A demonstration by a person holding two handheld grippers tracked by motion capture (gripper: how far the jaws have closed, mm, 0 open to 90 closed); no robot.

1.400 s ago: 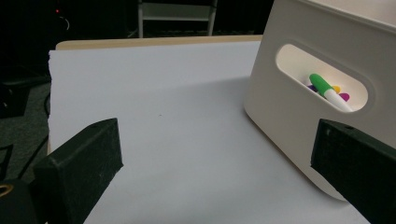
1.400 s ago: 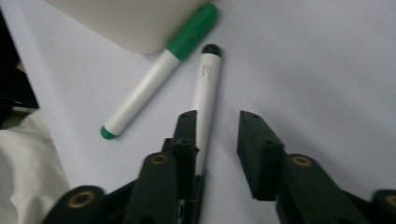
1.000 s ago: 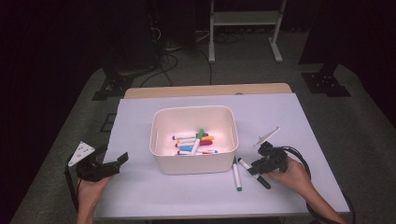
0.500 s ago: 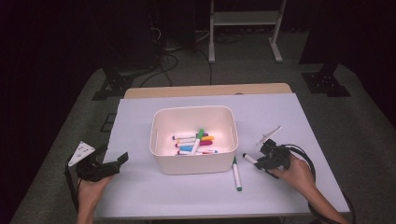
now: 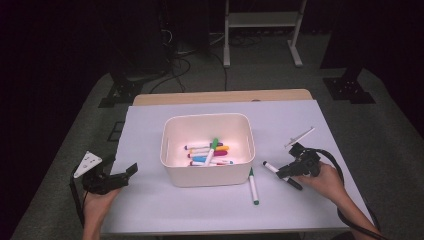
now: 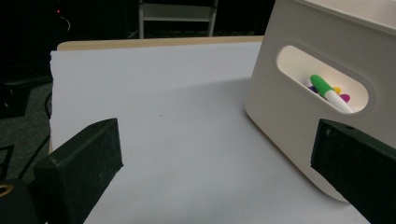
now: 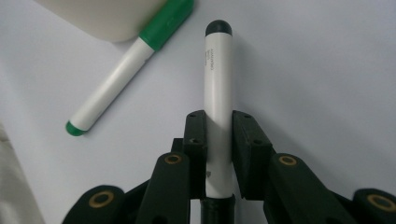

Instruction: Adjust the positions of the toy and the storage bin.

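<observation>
Right gripper (image 7: pixel 218 135) we've clamped on our white black-capped marker (image 7: pixel 218 98) above the table (image 5: pixel 150 200); our left gripper (image 5: pixel 117 176) stands open.

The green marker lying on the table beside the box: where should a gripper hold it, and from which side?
Grip the green marker at the middle of its white barrel, coming from above with the jaws across its length. It lies flat, its cap end near the white box, so stay away from that end; the sides look free.

A dark lab or studio: black surroundings, cables (image 5: pixel 185 60) on grey floor, a metal stand (image 5: pixel 260 20) beyond the table (image 5: pixel 150 130).
</observation>
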